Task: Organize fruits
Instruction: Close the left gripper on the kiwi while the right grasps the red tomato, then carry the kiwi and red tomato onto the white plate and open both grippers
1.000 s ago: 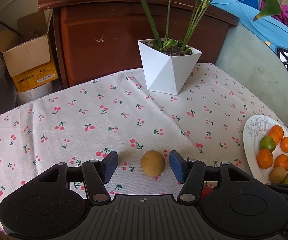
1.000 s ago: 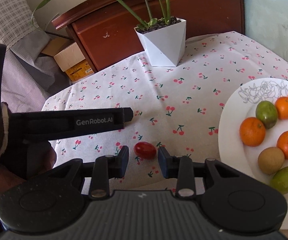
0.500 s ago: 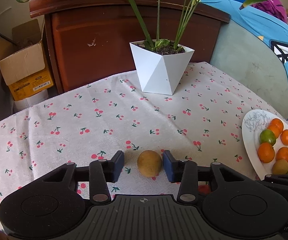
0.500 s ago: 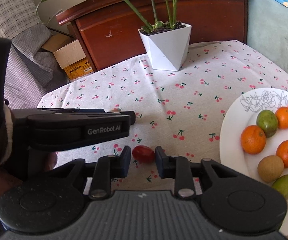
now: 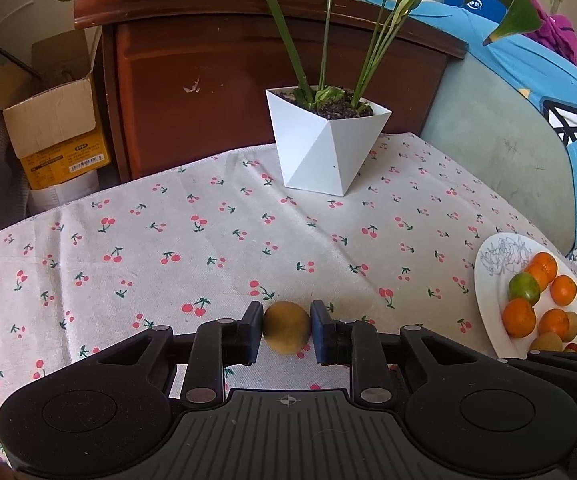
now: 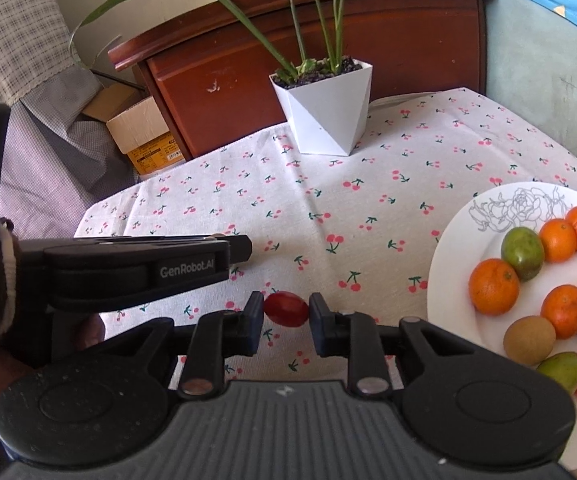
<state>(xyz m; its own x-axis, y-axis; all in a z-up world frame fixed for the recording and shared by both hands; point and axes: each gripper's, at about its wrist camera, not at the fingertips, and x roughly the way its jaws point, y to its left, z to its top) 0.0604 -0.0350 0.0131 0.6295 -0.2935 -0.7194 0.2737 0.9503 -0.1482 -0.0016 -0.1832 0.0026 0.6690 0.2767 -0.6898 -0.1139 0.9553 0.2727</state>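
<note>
My left gripper is shut on a round brown fruit, both pads touching its sides, just above the cherry-print tablecloth. My right gripper is shut on a small red tomato, held low over the cloth. The left gripper's body shows at the left of the right wrist view. A white plate at the right holds several oranges, green and brown fruits and a red tomato; it also shows in the left wrist view.
A white angular plant pot stands at the back of the table, its long leaves reaching overhead. A brown wooden cabinet and a cardboard box stand behind the table. A grey-green chair back is at the right.
Both grippers have closed, the left onto the brown fruit and the right onto the red tomato. Both fruits now sit clamped between the pads.
</note>
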